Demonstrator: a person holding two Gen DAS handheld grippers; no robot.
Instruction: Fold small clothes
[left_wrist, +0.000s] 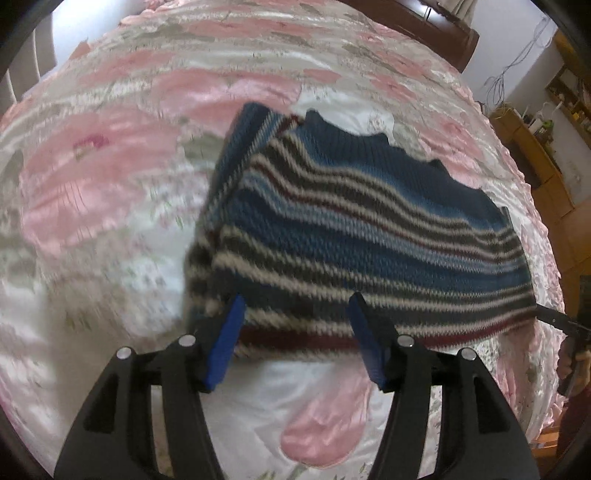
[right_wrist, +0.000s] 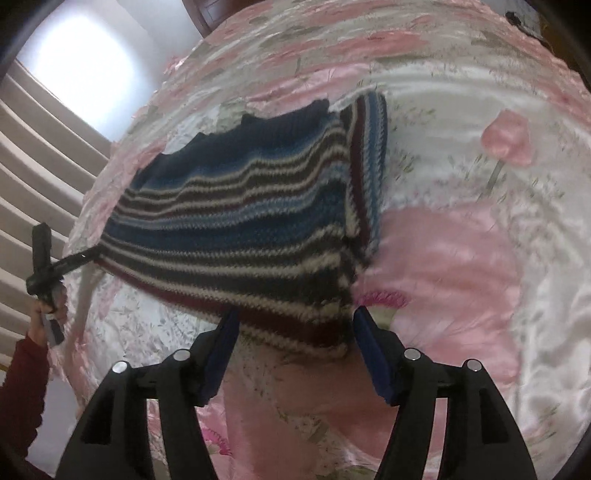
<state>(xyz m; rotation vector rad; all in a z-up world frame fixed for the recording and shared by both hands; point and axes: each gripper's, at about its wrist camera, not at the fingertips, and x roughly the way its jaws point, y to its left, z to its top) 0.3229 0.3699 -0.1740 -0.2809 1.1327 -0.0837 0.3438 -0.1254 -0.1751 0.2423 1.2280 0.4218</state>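
You had the striped sweater (left_wrist: 351, 229) lying flat on the floral bedspread (left_wrist: 110, 184), one side already folded in. Both the left gripper (left_wrist: 295, 343) and right gripper (right_wrist: 293, 350) were spread wide at its near hem, one toward each corner, seemingly ready for a level lift.

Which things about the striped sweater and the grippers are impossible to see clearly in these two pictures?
- Left wrist view: the striped sweater is motion-blurred; its near hem lies between the left gripper fingers, contact unclear.
- Right wrist view: the right gripper fingers cover parts of the hem.
- Both views: the sweater's underside and folded sleeve layers are hidden against the floral bedspread.
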